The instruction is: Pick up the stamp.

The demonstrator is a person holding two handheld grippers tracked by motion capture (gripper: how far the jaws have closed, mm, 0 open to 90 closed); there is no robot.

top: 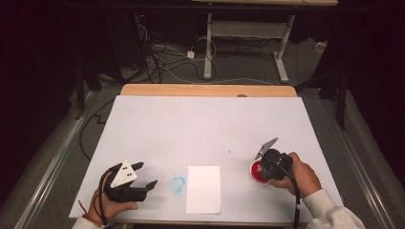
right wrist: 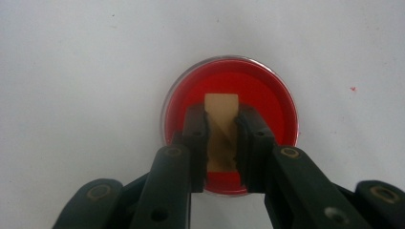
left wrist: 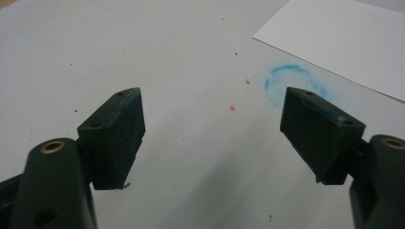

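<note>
A round clear dish of red ink (right wrist: 272, 95) sits on the white table top, at the right front in the high view (top: 254, 177). A tan block (right wrist: 221, 107) stands in the dish, its lower end down in the red. My right gripper (right wrist: 222, 129) is shut on the block, one pad on each side; from above it (top: 263, 168) hangs over the dish. A white sheet of paper (top: 204, 188) lies at the front middle. My left gripper (top: 147, 174) is open near the front left with nothing between its jaws (left wrist: 212, 102).
A blue ring stain (top: 177, 185) marks the table just left of the paper, ahead of the left jaws (left wrist: 289, 83). Small red specks (left wrist: 232, 108) dot the surface. The table's wooden far edge (top: 205, 90) lies beyond; cables (top: 157, 57) and a desk frame (top: 208, 47) are on the floor.
</note>
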